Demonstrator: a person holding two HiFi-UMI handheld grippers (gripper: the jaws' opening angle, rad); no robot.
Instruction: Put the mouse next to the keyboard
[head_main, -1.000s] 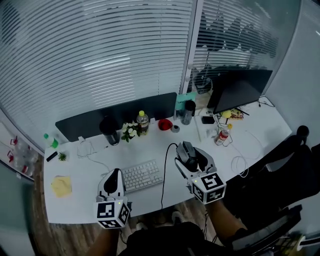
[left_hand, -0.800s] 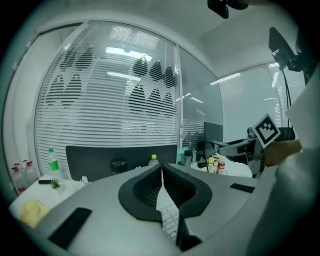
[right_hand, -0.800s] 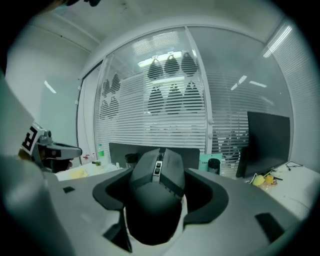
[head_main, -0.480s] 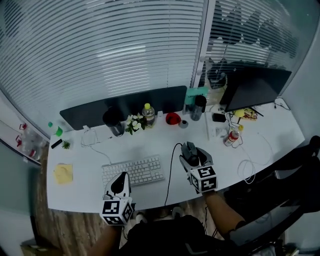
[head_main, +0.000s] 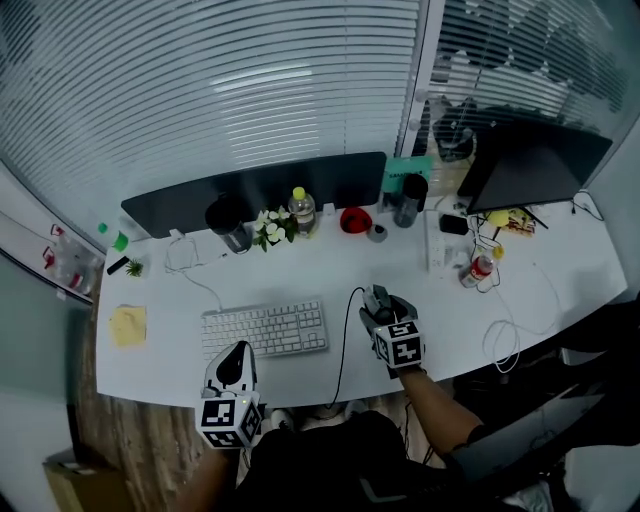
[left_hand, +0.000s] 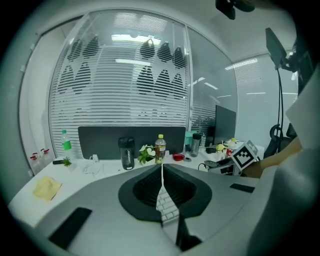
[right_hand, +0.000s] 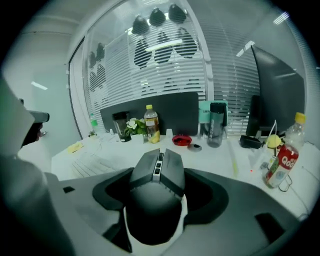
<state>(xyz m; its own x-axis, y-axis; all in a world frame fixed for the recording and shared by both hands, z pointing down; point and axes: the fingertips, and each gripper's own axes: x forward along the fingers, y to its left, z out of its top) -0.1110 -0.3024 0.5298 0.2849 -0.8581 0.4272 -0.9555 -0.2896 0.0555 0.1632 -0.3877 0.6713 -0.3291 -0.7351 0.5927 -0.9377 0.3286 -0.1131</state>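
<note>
A white keyboard lies flat on the white desk, and a strip of its keys shows low in the left gripper view. A dark grey wired mouse sits to the keyboard's right, a short gap away. My right gripper is shut on the mouse, one jaw on each flank. Its black cable runs off the desk's front edge. My left gripper hovers at the front edge below the keyboard's left half, with its jaws pressed together and nothing in them.
Along the back stand a dark tumbler, a small flowering plant, a yellow-capped bottle, a red bowl and a dark flask. A monitor, a red-labelled bottle and loose cables fill the right. A yellow cloth lies left.
The head view has pulled back and shows more of the desk. My left gripper has drawn back from the keyboard's left end to the front edge. The right gripper keeps its hold on the mouse.
</note>
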